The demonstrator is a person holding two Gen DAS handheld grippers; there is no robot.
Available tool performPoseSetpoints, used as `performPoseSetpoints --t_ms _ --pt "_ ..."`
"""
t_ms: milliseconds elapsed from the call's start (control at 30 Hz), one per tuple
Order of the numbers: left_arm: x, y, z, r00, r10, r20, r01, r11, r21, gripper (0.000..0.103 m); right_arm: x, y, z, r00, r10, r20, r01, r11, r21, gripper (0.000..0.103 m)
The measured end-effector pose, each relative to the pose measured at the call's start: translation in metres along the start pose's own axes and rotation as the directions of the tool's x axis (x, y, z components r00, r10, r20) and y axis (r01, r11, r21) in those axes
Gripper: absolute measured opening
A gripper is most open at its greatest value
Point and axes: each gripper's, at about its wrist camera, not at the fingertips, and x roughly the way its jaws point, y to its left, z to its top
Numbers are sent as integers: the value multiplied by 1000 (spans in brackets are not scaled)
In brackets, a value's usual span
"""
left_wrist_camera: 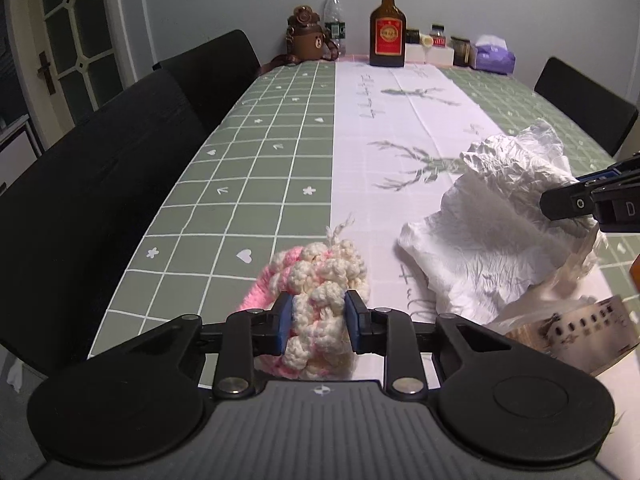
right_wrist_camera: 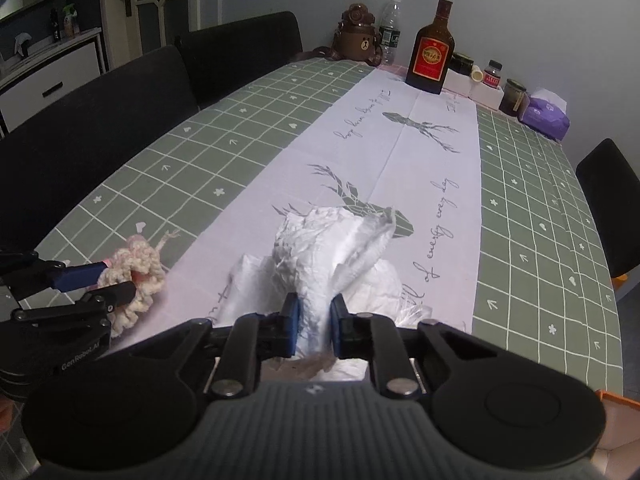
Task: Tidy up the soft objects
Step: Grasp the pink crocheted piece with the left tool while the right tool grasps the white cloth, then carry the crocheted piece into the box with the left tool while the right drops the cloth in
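Gripping one soft thing apiece, both tools are already loaded, so the step in hand looks like the carry or the gathering-up rather than the pick. The left hand-held gripper has its blue pads pressed into a crocheted piece of cream and pink yarn at the lower centre of the left wrist view; the yarn bulges around the pads, and a short tassel pokes up behind it. Whether the piece is lifted or resting on the table cannot be told from here. The right hand-held gripper is clamped on a fold of a crumpled white plastic bag, low in the middle of the right wrist view, with most of the bag bunched ahead of the fingers on the pale strip of the tablecloth.

In the left wrist view the bag spreads across the right half of the frame, just beside the crocheted piece, and a printed box shows partly under its near edge at the lower right. Bottles, jars, a bear-shaped bottle and a tissue pack stand at the far end, well apart from the work.

A likely next move is to put the yarn piece into the bag or lay both together. That calls for finding the bag's mouth, which is not visible, and holding the thin film open without tearing it.
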Motion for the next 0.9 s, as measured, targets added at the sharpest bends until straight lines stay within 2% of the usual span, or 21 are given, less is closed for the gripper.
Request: performPoseSetpoints --t_ms 300,500,667,900 --pt "-48 2 18 996 -52 70 53 998 -15 31 -58 1 17 994 30 108 -35 999 41 14" --pt "-89 -4 24 990 -80 113 77 997 25 31 -101 9 18 990 0 143 -5 999 35 14" --pt "-119 -14 17 987 -94 131 83 993 84 31 -140 14 5 985 -2 175 -2 1000 25 14" --pt "-155 -32 -4 974 -176 143 157 978 134 31 -196 20 -25 974 -42 223 47 999 -15 14"
